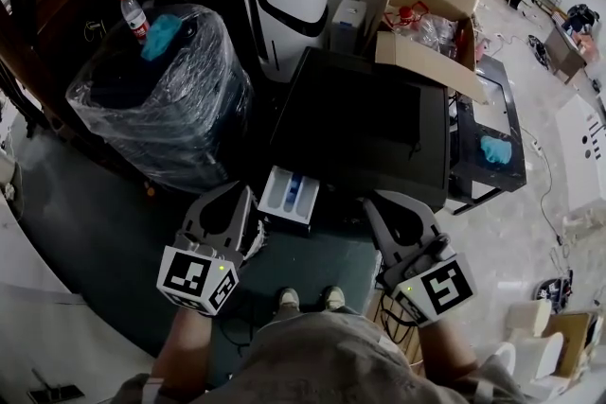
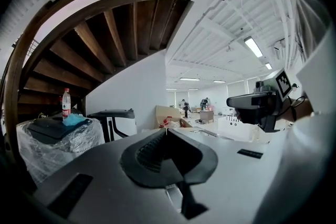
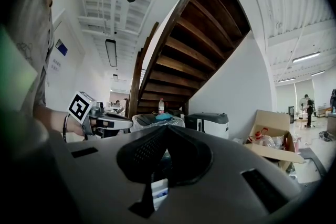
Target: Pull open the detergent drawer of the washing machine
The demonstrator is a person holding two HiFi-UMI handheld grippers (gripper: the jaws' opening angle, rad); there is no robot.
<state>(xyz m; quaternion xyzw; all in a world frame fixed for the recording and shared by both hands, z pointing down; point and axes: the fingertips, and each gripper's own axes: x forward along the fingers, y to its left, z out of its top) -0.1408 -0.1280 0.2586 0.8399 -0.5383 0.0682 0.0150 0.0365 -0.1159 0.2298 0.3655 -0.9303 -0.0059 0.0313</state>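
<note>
Detergent drawer [image 1: 289,196]: seen already pulled out of the washing machine [image 1: 360,123] front, between the two grippers.
Handling: judged light, rigid, sliding plastic; best taken by its front lip.
Left gripper [image 1: 239,199]: jaws together, nothing held.
Right gripper [image 1: 381,205]: jaws together, nothing held.

Cannot see the front of the washing machine [image 1: 365,123] from the head view, only its dark top. Cannot tell whether the left claw [image 1: 244,196], at the machine's near left corner, touches the detergent drawer [image 1: 287,196] just beside it. Below the closed right claw [image 3: 165,127], can glimpse only a sliver of that drawer. Cannot follow the forearms [image 1: 182,350], nearer than the machine, past the lower edge. Cannot read the label on the bottle [image 1: 133,14] left of the machine. Cannot make out the people [image 2: 185,107] far beyond it.
</note>
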